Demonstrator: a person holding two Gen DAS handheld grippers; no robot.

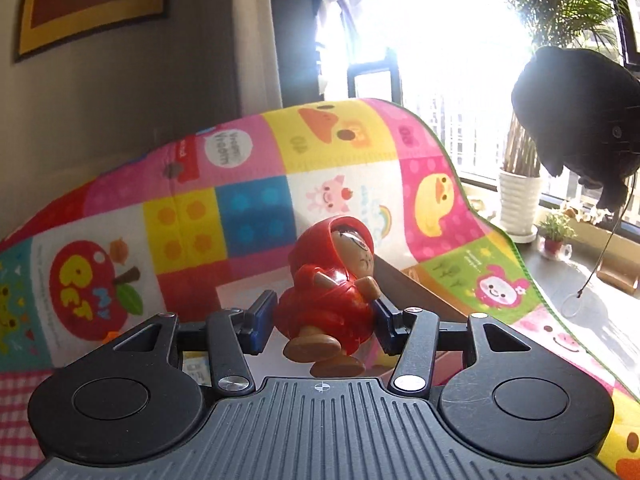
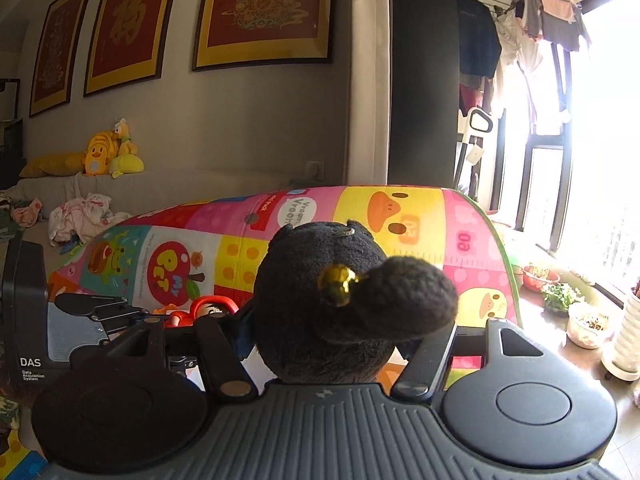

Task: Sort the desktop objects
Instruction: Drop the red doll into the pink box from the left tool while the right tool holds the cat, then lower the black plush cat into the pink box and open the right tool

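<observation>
Colourful play mat [image 2: 400,216] below framed pictures [image 2: 264,12]

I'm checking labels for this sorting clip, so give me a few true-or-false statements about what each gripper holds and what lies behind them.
1. The left gripper is shut on a red-hooded figurine. True.
2. The right gripper is empty. False: it is shut on a black plush toy.
3. A colourful play mat stands behind both toys. True.
4. The figurine wears a blue hood. False: the hood is red.
5. The plush toy carries a golden bell. True.
</observation>
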